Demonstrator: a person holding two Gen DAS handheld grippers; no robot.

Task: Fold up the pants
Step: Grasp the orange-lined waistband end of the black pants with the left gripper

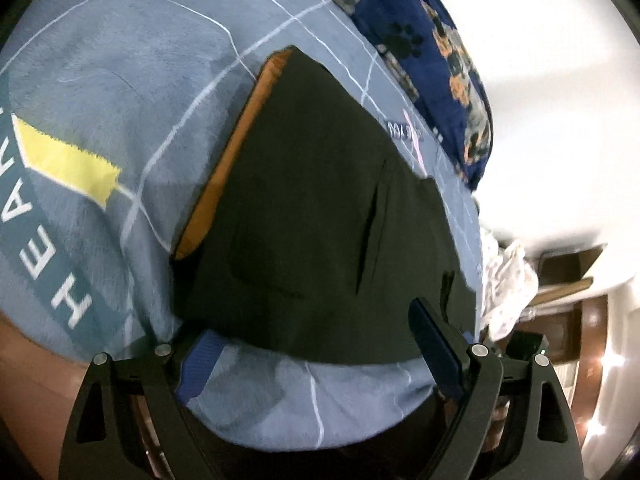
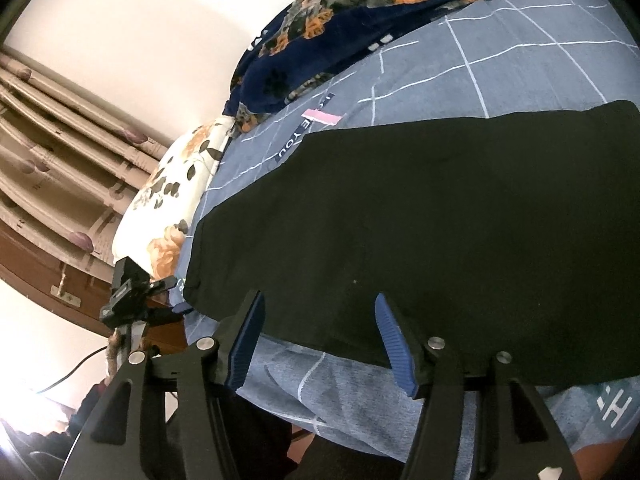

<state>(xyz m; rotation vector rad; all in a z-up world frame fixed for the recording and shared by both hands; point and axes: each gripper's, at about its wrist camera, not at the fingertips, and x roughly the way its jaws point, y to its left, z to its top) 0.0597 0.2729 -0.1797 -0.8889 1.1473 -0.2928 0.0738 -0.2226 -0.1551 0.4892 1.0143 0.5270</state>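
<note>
Left gripper (image 1: pixel 316 350) tips down over the near edge of the bed, jaws spread wide; the hem of the black pants (image 1: pixel 320 208) lies between the blue pads (image 1: pixel 434 354) at 12 o'clock, and no pad presses on the cloth; the pants lie flat on the blue-grey grid bedsheet (image 1: pixel 132 92), an orange-lined edge (image 1: pixel 224 168) showing along the pants' 9 o'clock side. Right gripper (image 2: pixel 320 340) angles down at the same near edge, jaws parted about halfway; the pants' hem (image 2: pixel 320 344) runs across the gap between its pads (image 2: pixel 394 344), and whether they touch the cloth I cannot tell; nothing is pinched. Navy paw-print blanket (image 2: pixel 328 40) bunches at 12 o'clock, floral pillow (image 2: pixel 168 196) at 9 o'clock.
</note>
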